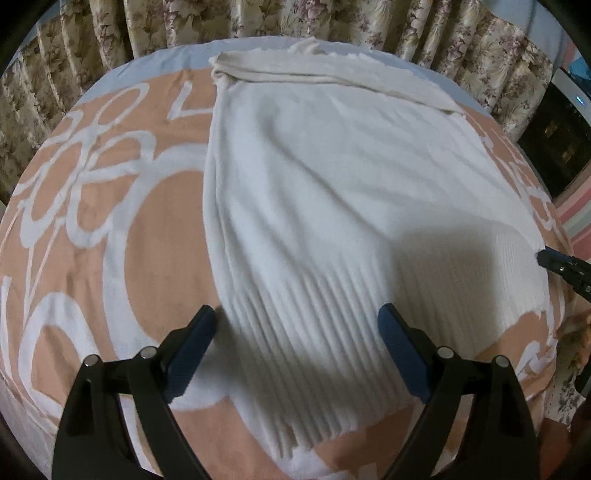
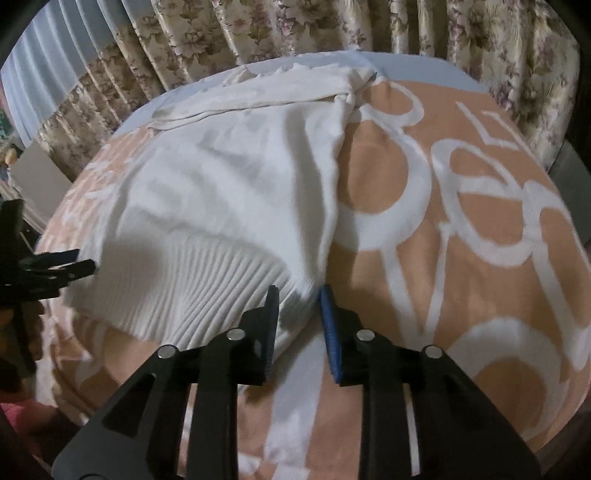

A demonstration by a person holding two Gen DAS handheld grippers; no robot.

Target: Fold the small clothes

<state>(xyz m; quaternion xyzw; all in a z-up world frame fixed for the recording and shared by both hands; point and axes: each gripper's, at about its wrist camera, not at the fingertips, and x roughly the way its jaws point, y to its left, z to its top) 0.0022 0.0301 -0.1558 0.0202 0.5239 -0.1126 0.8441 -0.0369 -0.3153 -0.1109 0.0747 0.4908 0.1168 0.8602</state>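
Observation:
A white knit sweater [image 1: 332, 192] lies flat on a peach bedspread with white flower shapes [image 1: 110, 221]. Its ribbed hem [image 1: 325, 332] is nearest me and a sleeve is folded across the far end. My left gripper [image 1: 297, 314] is open, with its fingers set wide over the hem's left part. In the right wrist view the sweater [image 2: 229, 192] fills the left half. My right gripper [image 2: 299, 291] is shut on the hem's right corner [image 2: 295, 295], which bunches between the pads. Each gripper shows at the edge of the other's view: the right [image 1: 554, 264], the left [image 2: 66, 267].
Floral curtains [image 1: 258, 18] hang behind the bed. A dark appliance [image 1: 561, 133] stands at the right beside a striped surface. The bedspread [image 2: 461, 240] stretches to the right of the sweater.

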